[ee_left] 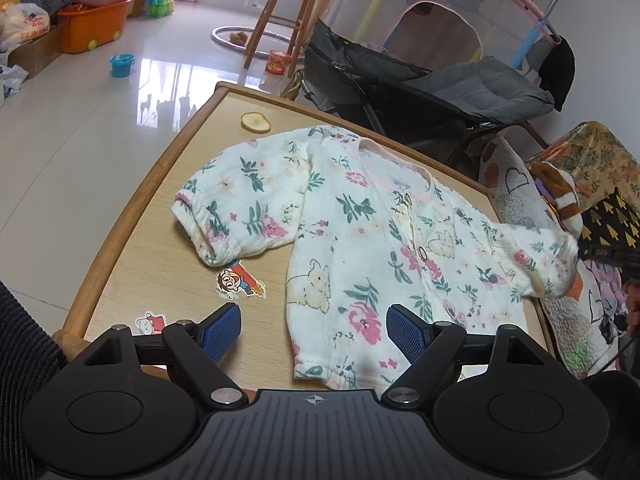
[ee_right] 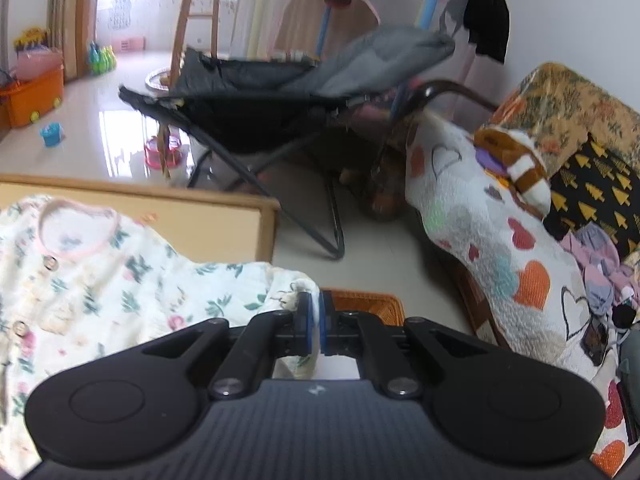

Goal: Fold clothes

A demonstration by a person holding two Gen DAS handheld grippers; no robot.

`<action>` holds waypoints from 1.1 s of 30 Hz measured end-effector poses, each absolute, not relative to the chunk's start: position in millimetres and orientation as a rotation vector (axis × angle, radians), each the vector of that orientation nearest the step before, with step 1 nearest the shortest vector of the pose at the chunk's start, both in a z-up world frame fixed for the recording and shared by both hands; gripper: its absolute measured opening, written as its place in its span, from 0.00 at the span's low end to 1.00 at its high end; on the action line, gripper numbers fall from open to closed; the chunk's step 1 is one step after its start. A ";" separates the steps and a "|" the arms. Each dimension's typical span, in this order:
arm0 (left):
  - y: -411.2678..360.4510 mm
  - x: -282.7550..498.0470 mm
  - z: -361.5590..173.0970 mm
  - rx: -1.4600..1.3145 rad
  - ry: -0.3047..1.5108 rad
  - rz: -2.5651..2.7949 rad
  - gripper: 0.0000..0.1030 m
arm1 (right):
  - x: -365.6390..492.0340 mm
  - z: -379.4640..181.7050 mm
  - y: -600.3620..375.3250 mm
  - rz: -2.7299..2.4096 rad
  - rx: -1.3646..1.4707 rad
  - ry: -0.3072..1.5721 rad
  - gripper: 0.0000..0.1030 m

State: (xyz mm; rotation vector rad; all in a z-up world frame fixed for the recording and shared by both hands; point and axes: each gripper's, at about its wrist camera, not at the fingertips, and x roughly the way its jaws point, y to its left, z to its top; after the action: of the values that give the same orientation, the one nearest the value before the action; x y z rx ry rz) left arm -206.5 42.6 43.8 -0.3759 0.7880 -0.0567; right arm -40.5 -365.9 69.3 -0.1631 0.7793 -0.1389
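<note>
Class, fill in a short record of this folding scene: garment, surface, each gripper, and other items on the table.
garment: floral baby top, spread front-up, buttons showing
surface: wooden table
left gripper: jaws open, holding nothing, above the garment's bottom hem
right gripper: jaws shut on sleeve cuff, sleeve lifted past the table's edge
other items: round yellow slice; cartoon stickers

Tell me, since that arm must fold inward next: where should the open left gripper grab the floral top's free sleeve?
Probably the cuff of the floral top. It lies flat and free on the table. Bring the left gripper in from the table's near edge, with one of its fingers sliding under the cuff.
</note>
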 end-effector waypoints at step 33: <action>72.2 -194.1 54.9 -0.440 0.725 0.110 0.79 | -156.0 41.8 -280.7 0.085 -0.035 0.867 0.11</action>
State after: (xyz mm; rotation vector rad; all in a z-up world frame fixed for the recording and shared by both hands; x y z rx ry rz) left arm -194.1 72.2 54.9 -0.4398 0.7248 0.1104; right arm -156.0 -280.7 41.8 -0.0347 0.8665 0.0851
